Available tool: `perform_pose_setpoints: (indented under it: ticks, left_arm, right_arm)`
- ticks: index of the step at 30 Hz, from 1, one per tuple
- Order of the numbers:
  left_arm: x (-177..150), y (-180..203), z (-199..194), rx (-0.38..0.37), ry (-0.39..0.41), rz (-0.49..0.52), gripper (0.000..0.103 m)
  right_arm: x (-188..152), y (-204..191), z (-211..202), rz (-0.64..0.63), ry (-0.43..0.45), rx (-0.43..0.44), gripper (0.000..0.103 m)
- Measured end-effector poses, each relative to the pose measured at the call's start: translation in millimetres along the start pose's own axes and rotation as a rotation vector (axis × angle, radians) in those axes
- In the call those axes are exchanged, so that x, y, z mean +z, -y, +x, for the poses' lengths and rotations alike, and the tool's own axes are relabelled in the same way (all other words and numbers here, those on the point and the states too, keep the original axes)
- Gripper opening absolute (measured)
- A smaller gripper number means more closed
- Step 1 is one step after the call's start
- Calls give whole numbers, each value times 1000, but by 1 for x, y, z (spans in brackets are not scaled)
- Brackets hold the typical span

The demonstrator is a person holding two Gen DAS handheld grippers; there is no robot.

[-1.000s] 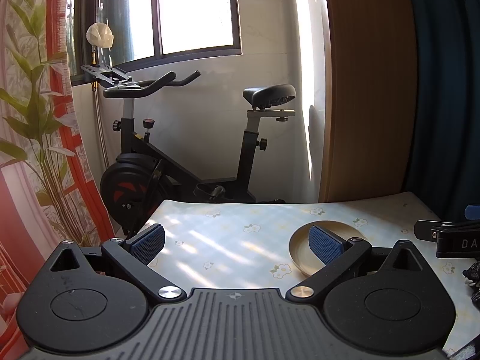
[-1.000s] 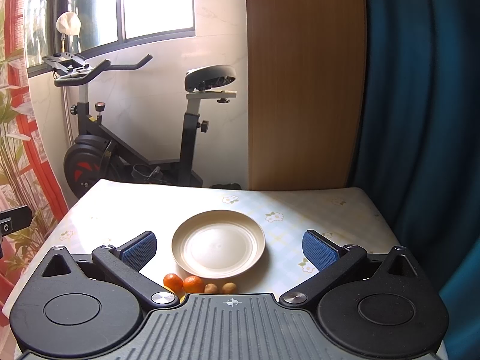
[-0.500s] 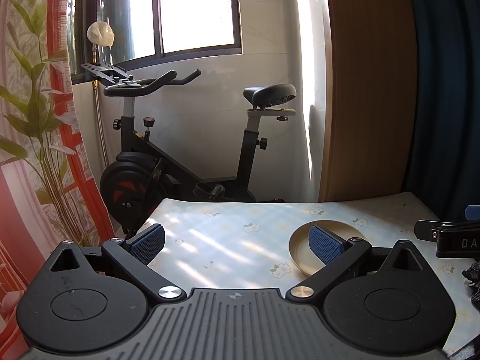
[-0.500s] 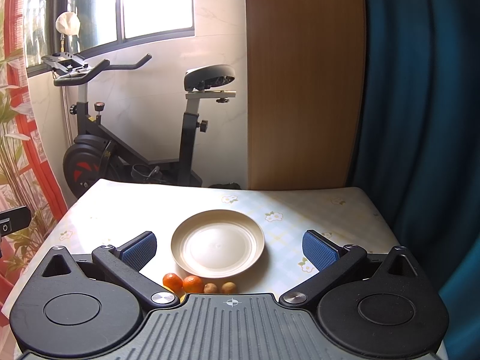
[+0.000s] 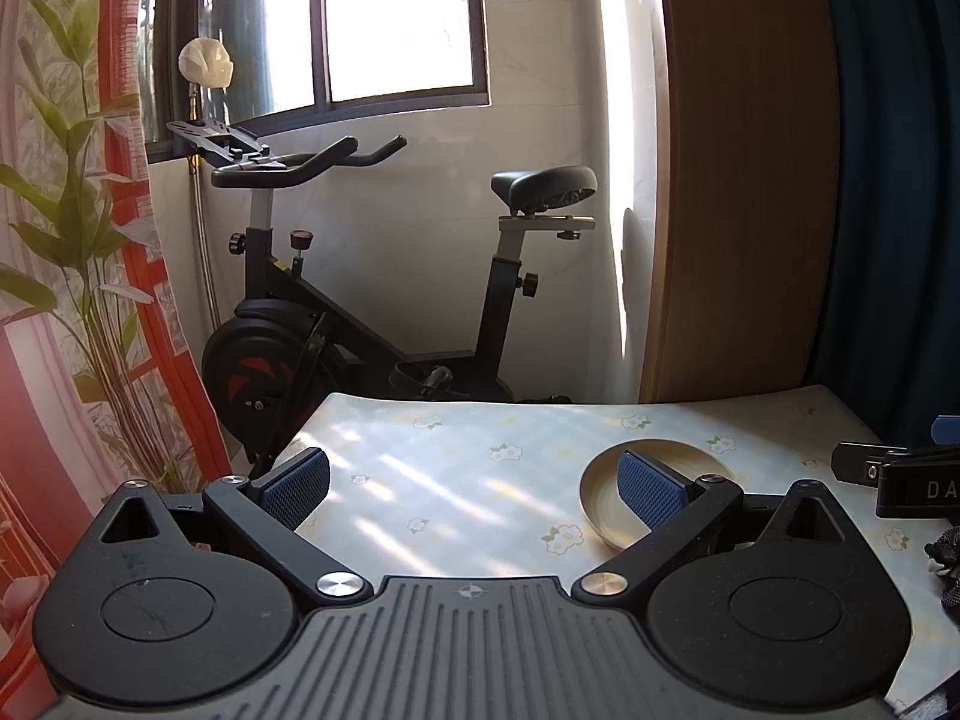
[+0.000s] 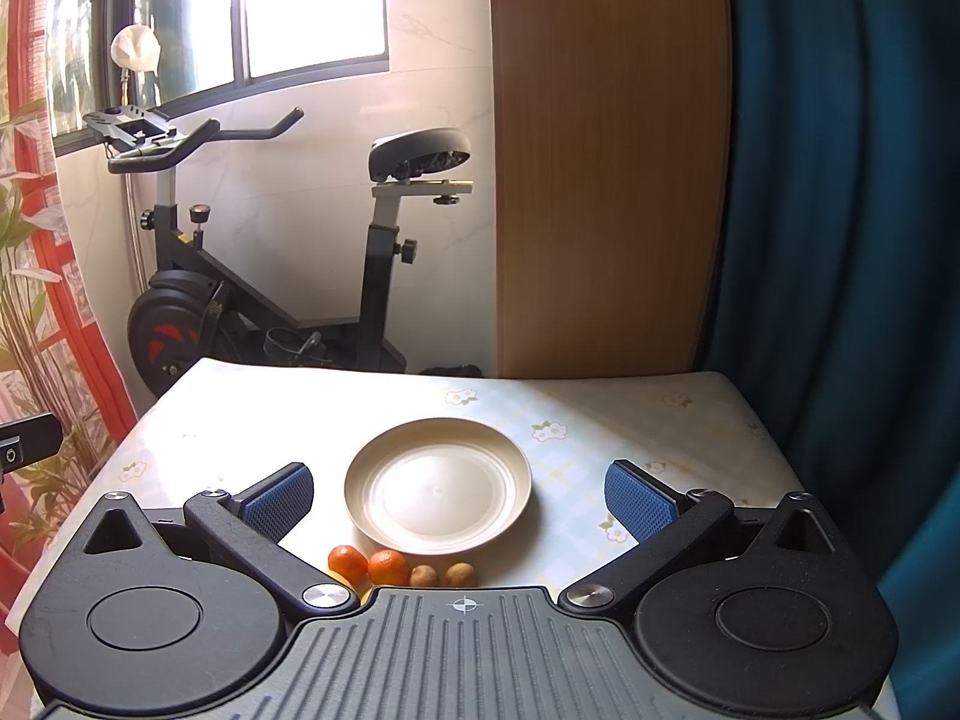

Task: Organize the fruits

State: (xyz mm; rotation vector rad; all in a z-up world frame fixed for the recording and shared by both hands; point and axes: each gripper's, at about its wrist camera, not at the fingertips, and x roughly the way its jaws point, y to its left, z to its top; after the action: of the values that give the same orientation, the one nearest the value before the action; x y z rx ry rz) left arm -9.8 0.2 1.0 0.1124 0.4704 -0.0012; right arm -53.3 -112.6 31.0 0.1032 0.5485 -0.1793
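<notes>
From the right wrist view I look down on a table (image 6: 252, 420) covered with a pale checked cloth printed with small white flowers, washed out by sunlight on its left half. A cream round plate (image 6: 438, 531) sits near the middle with nothing on it. Just in front of its near rim, a short row of fruit lies on the cloth: two small oranges (image 6: 367, 564) side by side on the left, then two small brown round fruits (image 6: 443, 575) on the right, all close together and partly cut off by the gripper body. My right gripper (image 6: 459, 495) hovers over this spot with its blue-padded fingers spread wide and nothing between them; the plate shows in the gap. My left gripper (image 5: 474, 486) hangs over the sun-striped left part of the cloth, fingers just as wide apart and holding nothing, its right pad overlapping the plate (image 5: 714, 462) in view. At the right edge of the left wrist view I catch a black piece of the other gripper with white lettering. Beyond the table stands a black exercise bike (image 6: 252, 300) against a white wall, under a dark-framed window (image 6: 240, 18) bright with daylight. To the right of the bike is a wooden panel (image 6: 606, 168), then a dark teal curtain (image 6: 840, 210). On the left hangs a red and white curtain with a leafy print (image 5: 66, 240).
</notes>
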Motion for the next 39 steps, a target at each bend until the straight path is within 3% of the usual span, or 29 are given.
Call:
perform_pose_setpoints:
  ticks: [8, 15, 19, 22, 29, 34, 39]
  left_arm:
    - [-1, -15, 13, 12, -15, -14, 103]
    - [-9, -33, 36, 5, -26, -18, 100]
    - [-22, -42, 47, -46, -10, -20, 97]
    - [-33, -50, 55, -64, 7, -52, 97]
    - [-58, -60, 78, -46, 9, -36, 97]
    - [-78, -68, 99, -109, -125, -58, 97]
    - [-90, -70, 107, -73, -178, -23, 97]
  right_arm:
    - [-11, 2, 8, 11, 60, 102, 103]
    - [-38, -11, 47, 29, 125, 109, 103]
    - [-54, -25, 65, 33, 192, 175, 103]
    - [-66, -40, 77, -2, 253, 157, 103]
    - [-94, -72, 101, -42, 216, 246, 103]
    - [-116, -95, 102, -107, 171, 285, 103]
    - [-138, -107, 102, -153, 97, 269, 103]
